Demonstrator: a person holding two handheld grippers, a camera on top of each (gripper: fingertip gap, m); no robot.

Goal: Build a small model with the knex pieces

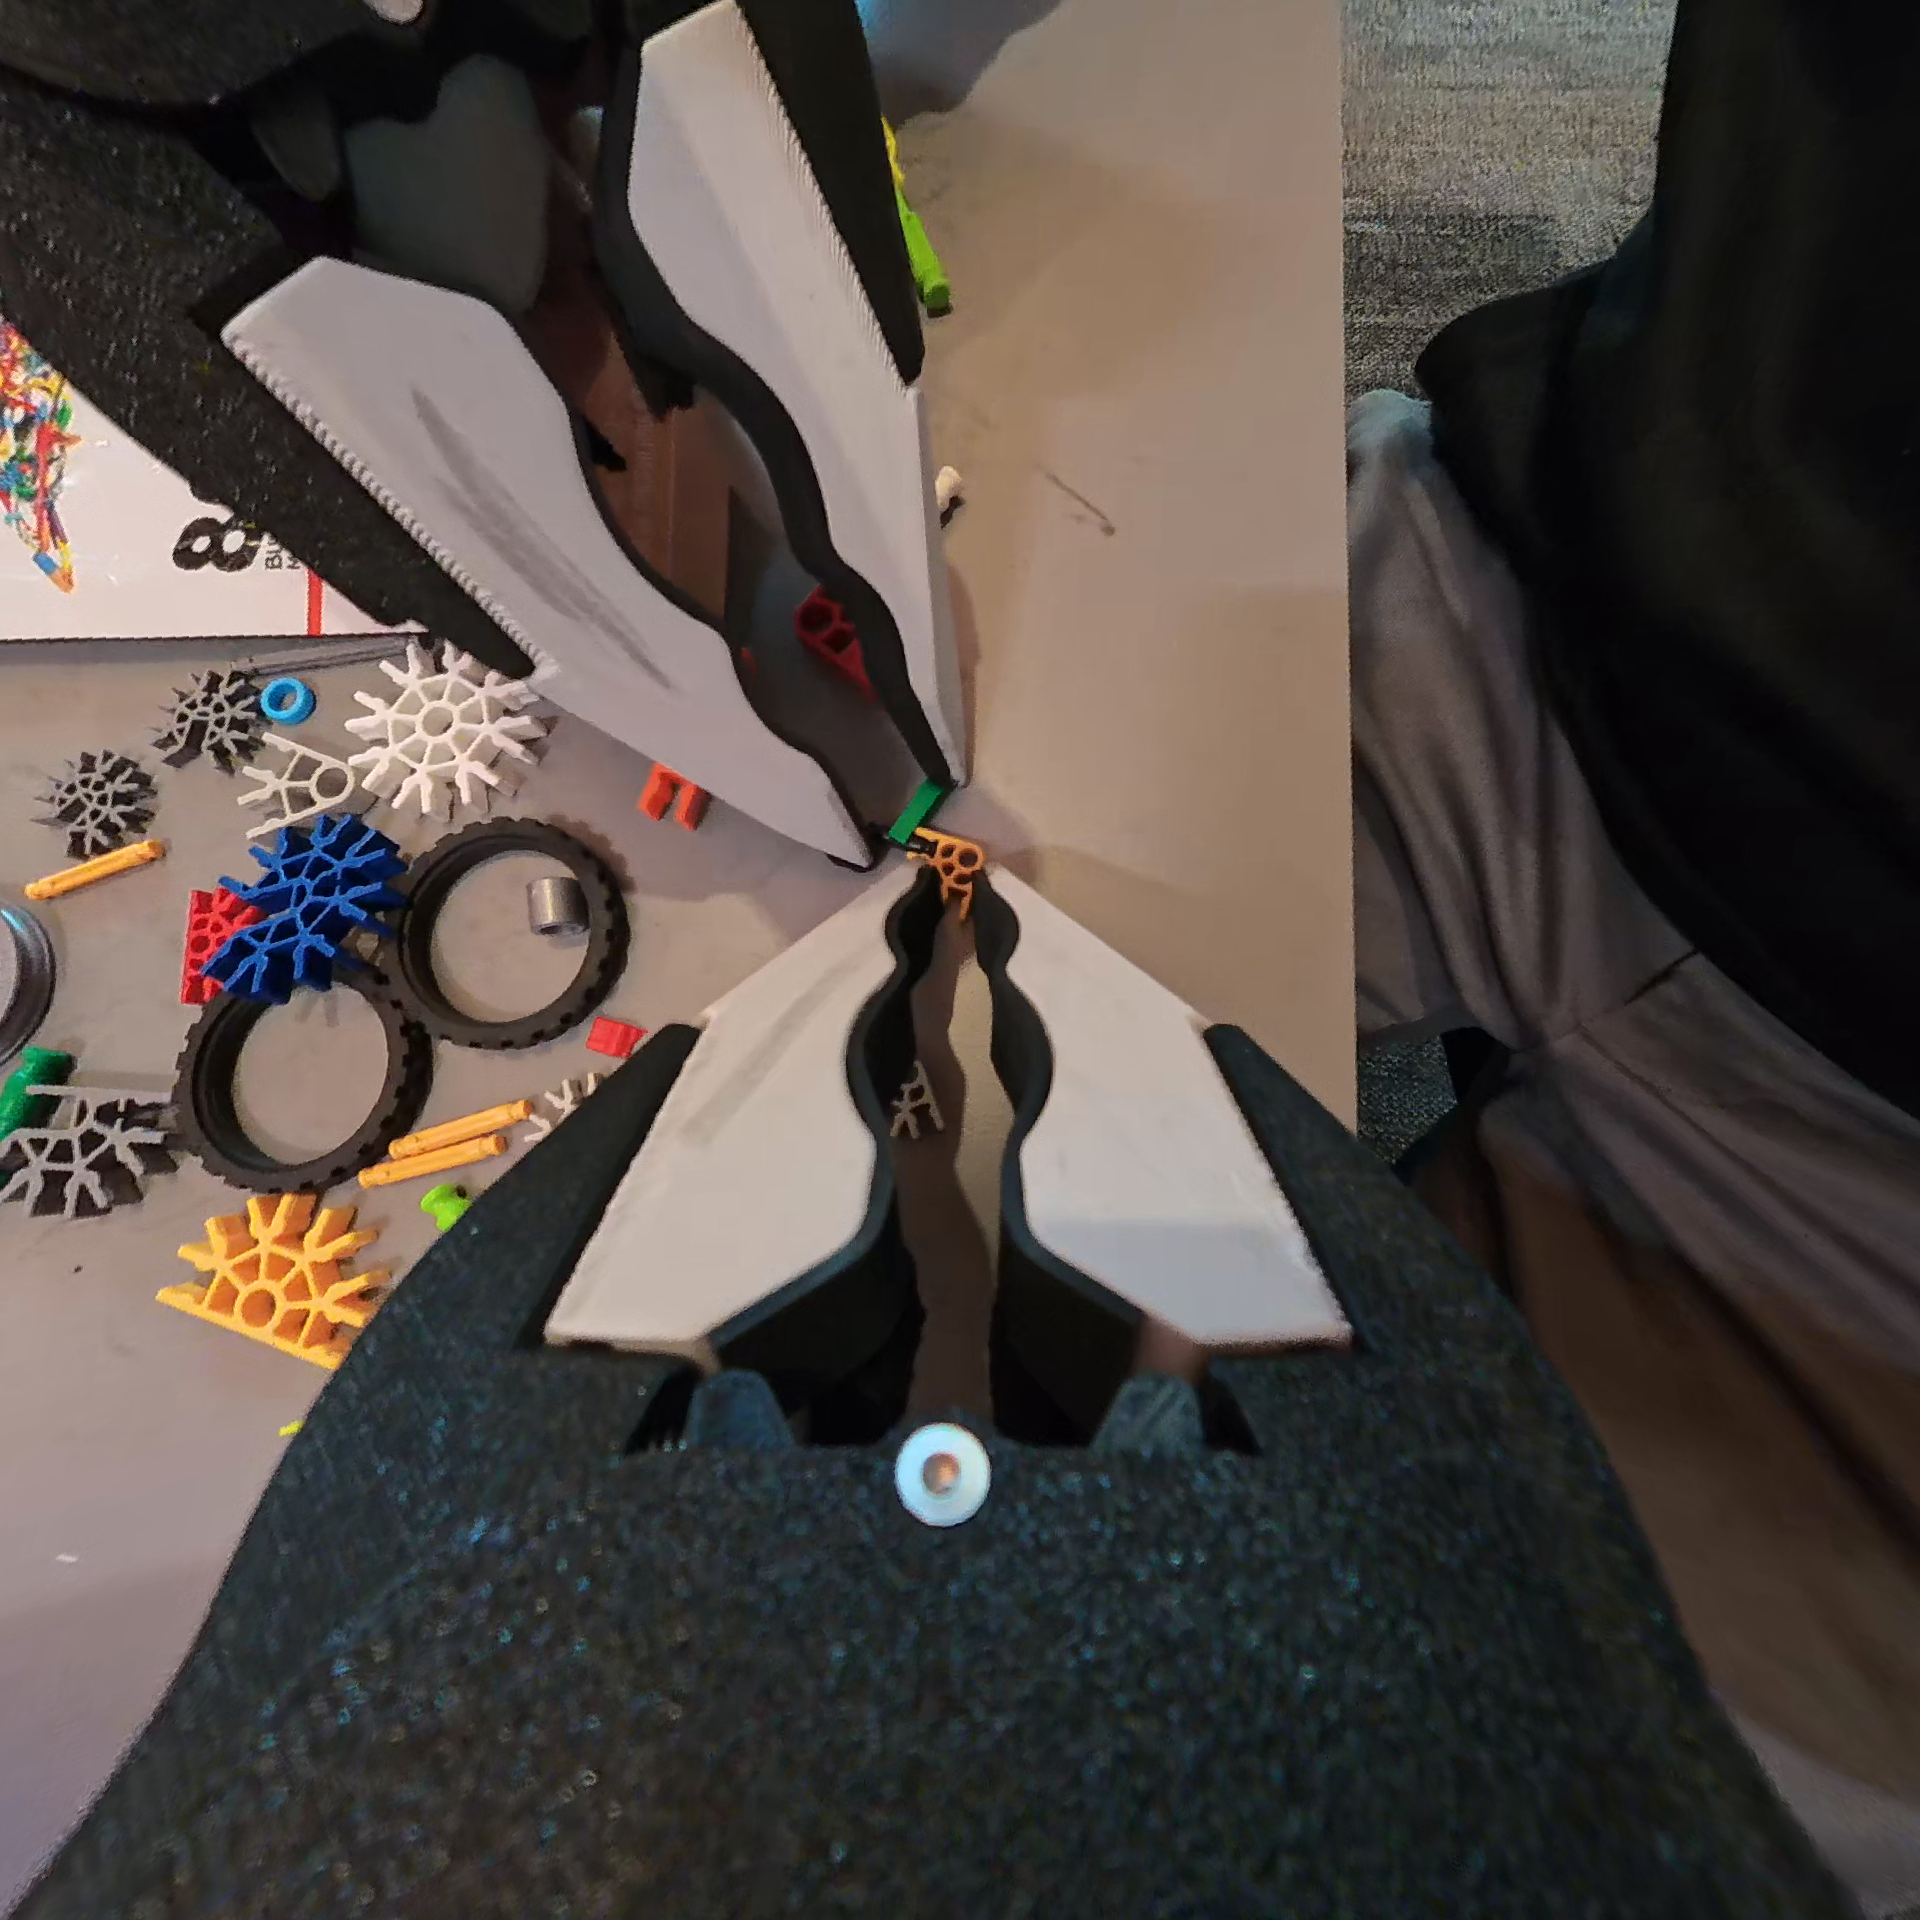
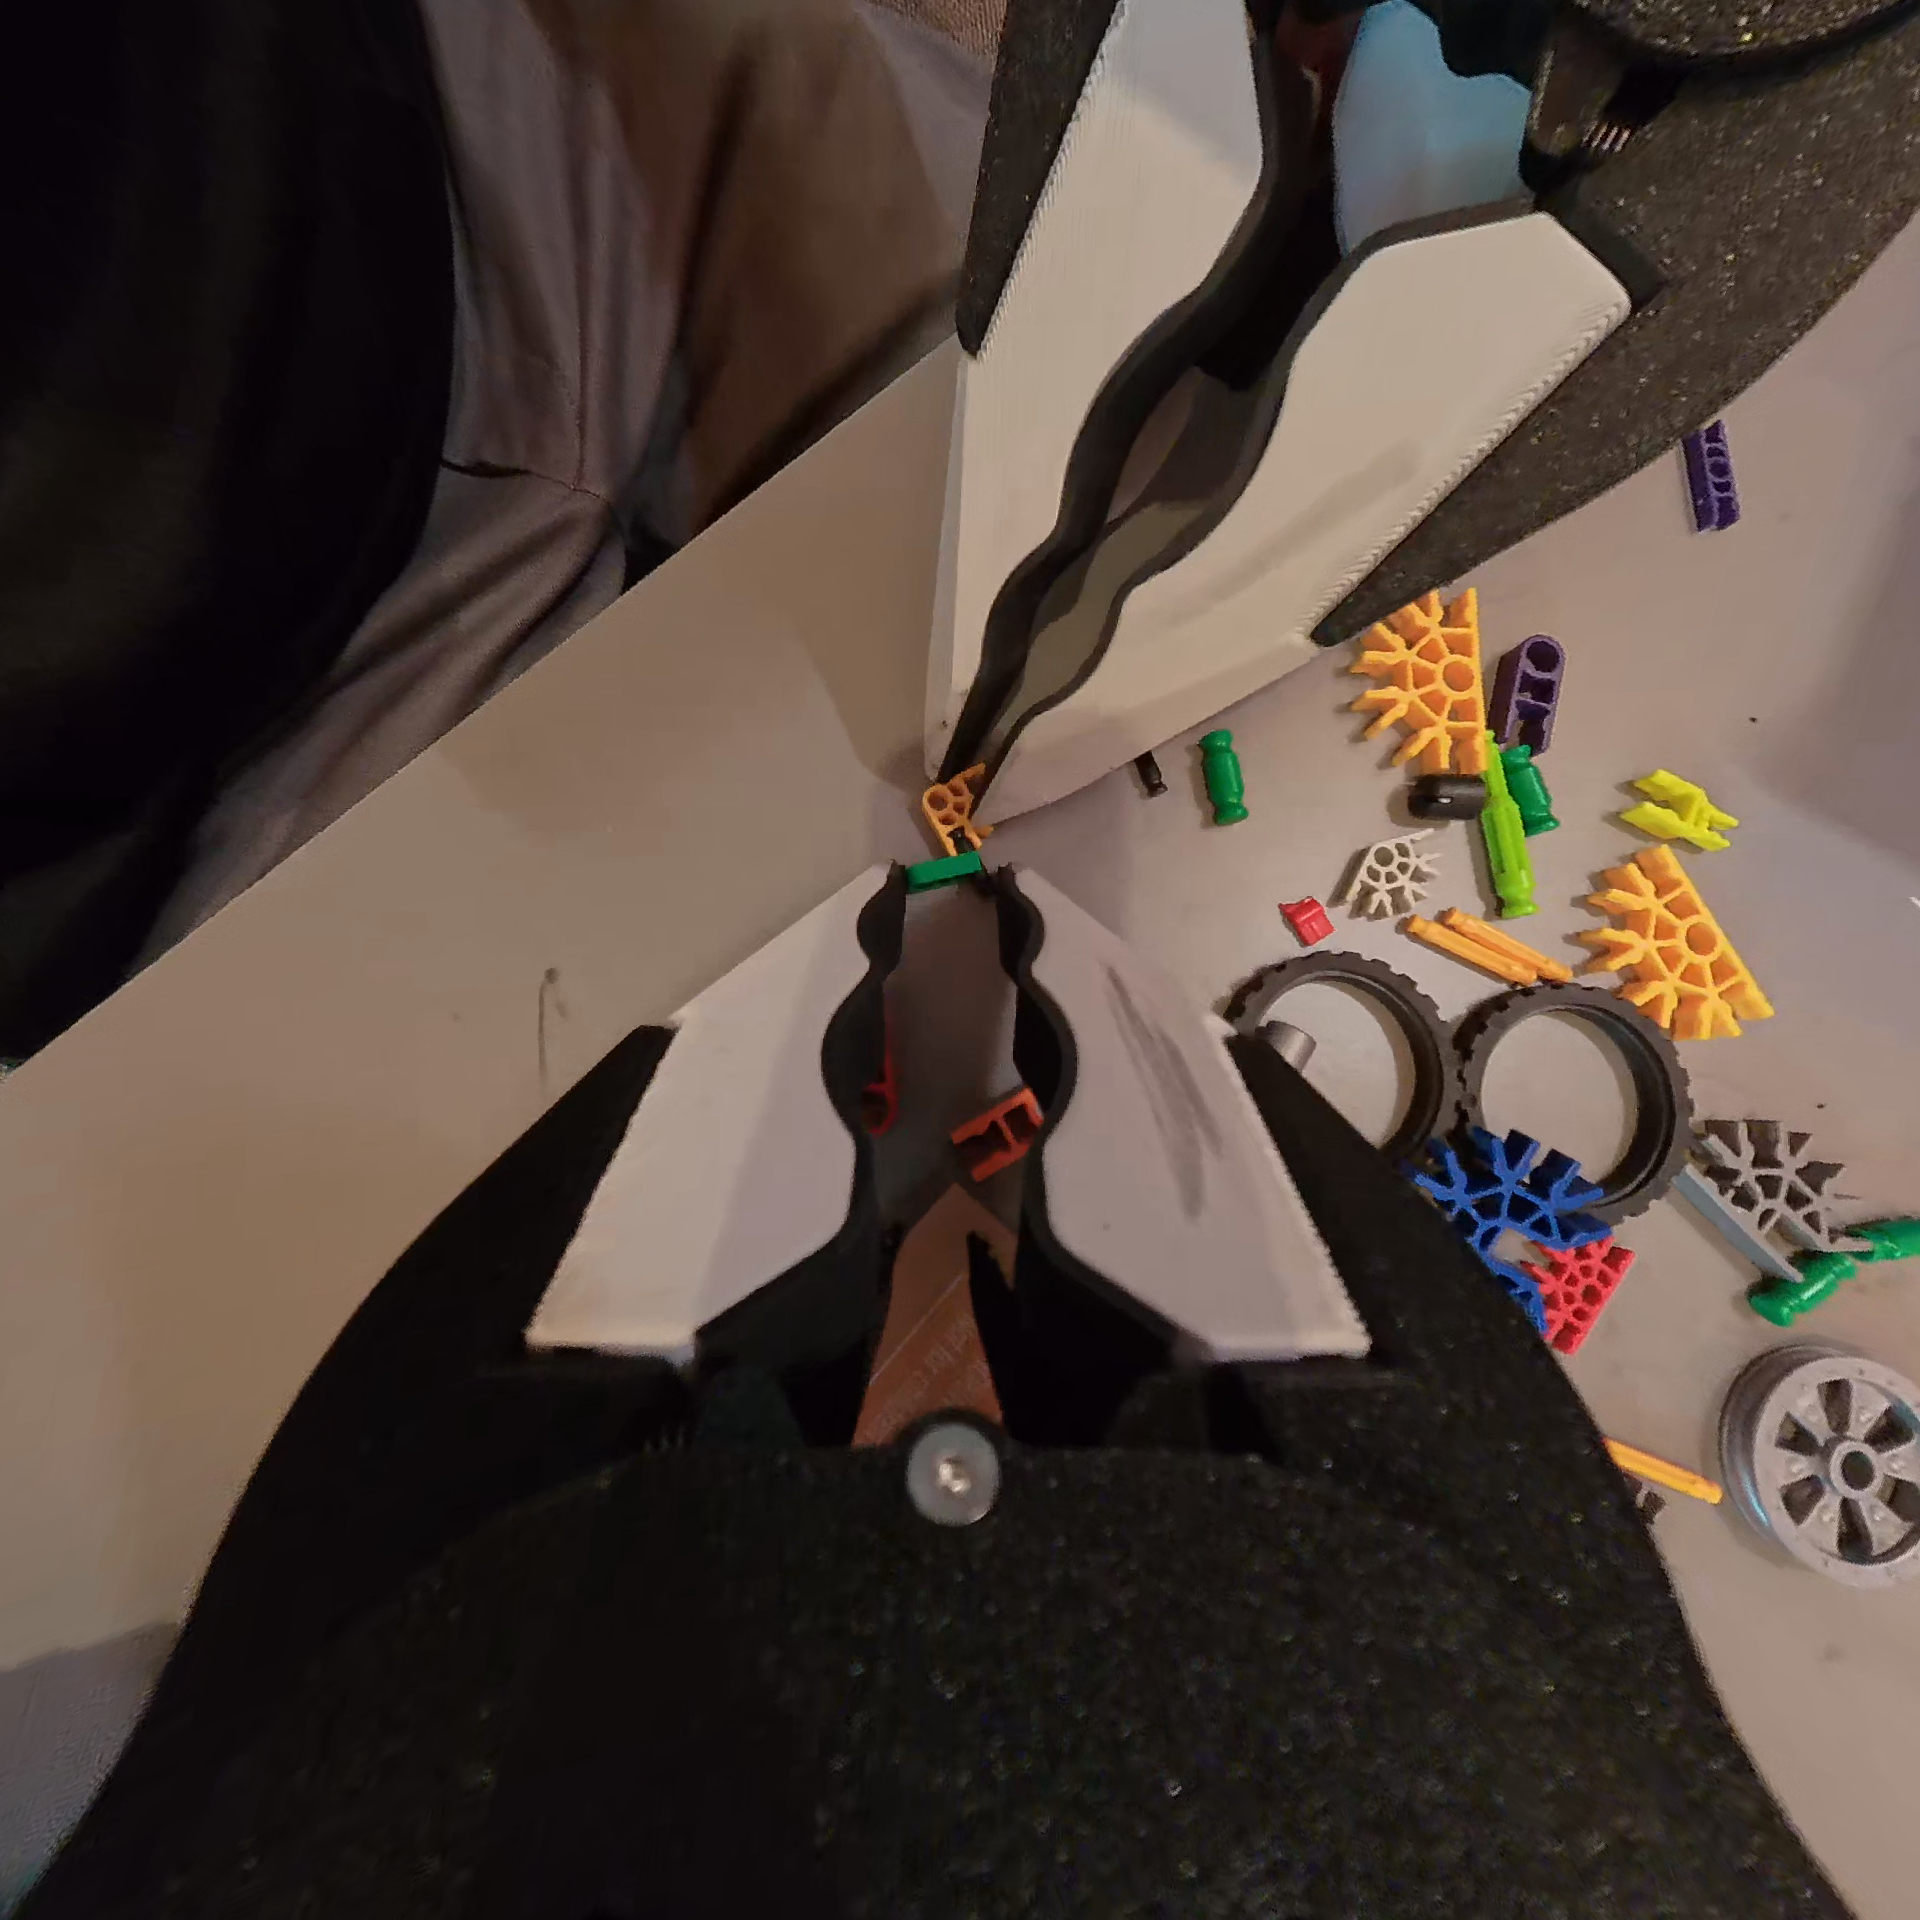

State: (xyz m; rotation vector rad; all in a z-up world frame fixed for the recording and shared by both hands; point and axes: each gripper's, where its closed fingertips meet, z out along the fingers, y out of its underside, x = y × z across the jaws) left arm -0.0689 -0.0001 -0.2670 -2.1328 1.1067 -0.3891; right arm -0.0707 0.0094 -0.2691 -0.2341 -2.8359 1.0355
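My left gripper (image 1: 954,896) is shut on a small orange connector piece (image 1: 957,864), held at its fingertips above the table edge. My right gripper (image 2: 943,875) is shut on a short green rod (image 2: 942,871) that lies crosswise between its tips. The two grippers meet tip to tip. In the left wrist view the right gripper (image 1: 920,816) comes in from the upper left with the green rod (image 1: 918,809) touching the orange connector. In the right wrist view the left gripper (image 2: 961,790) comes in from above, holding the orange connector (image 2: 954,805) just above the green rod.
Loose building pieces lie on the grey table (image 1: 125,1455): two black tyres (image 1: 514,930), a white snowflake connector (image 1: 447,727), a blue one (image 1: 307,904), yellow fan connectors (image 2: 1673,945), orange rods (image 1: 447,1143), a grey wheel hub (image 2: 1834,1465). A person's clothed legs sit past the table edge (image 1: 1340,727). Less than 4 cm separates the two grippers' tips. It is some 15 centimetres from my right tips to the grey wheel hub (image 2: 1834,1465).
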